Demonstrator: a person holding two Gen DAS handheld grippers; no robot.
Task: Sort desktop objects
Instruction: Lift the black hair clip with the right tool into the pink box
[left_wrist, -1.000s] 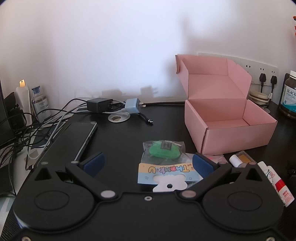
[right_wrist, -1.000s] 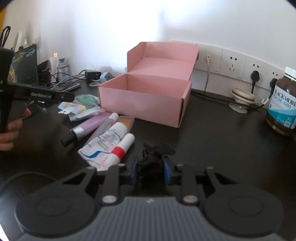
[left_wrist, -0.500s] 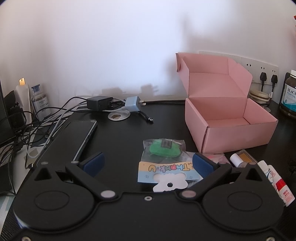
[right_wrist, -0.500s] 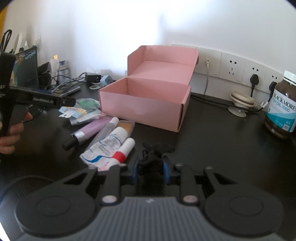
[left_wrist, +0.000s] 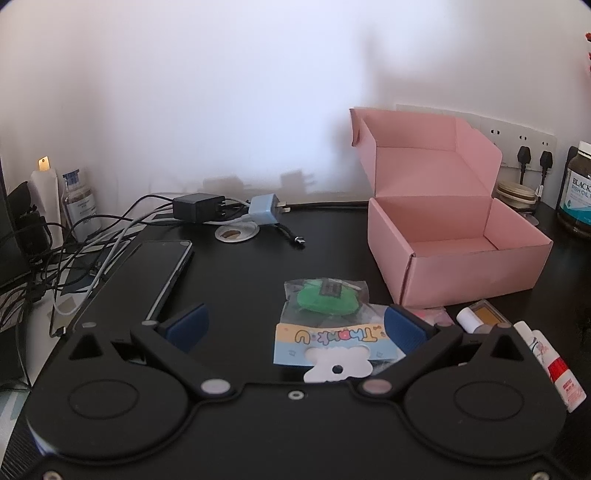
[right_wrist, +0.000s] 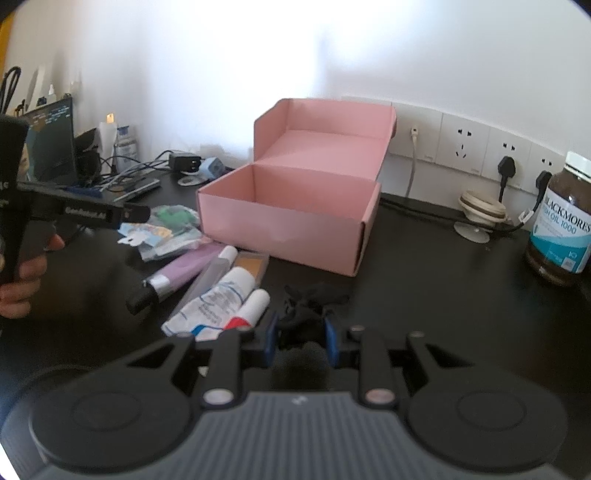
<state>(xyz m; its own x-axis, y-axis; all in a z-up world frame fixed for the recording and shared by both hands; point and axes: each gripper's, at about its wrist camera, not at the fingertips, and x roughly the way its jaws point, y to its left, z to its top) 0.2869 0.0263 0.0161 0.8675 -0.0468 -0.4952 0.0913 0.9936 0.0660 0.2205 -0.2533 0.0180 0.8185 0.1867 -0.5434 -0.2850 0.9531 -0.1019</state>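
A pink cardboard box stands open on the black desk, its lid tipped back. My left gripper is open and hovers just above a clear packet with a green item and a "Thank U" card packet. My right gripper is shut on a black crumpled item, in front of the box. Beside it to the left lie a purple tube, a white tube and a small red-and-white tube.
A phone, a black charger, a blue plug and tangled cables fill the back left. A brown supplement bottle stands at the right under wall sockets. A hand holds the left gripper.
The right gripper has risen a little, still clamped on the black item. The left gripper has barely moved and stays open over the packets.
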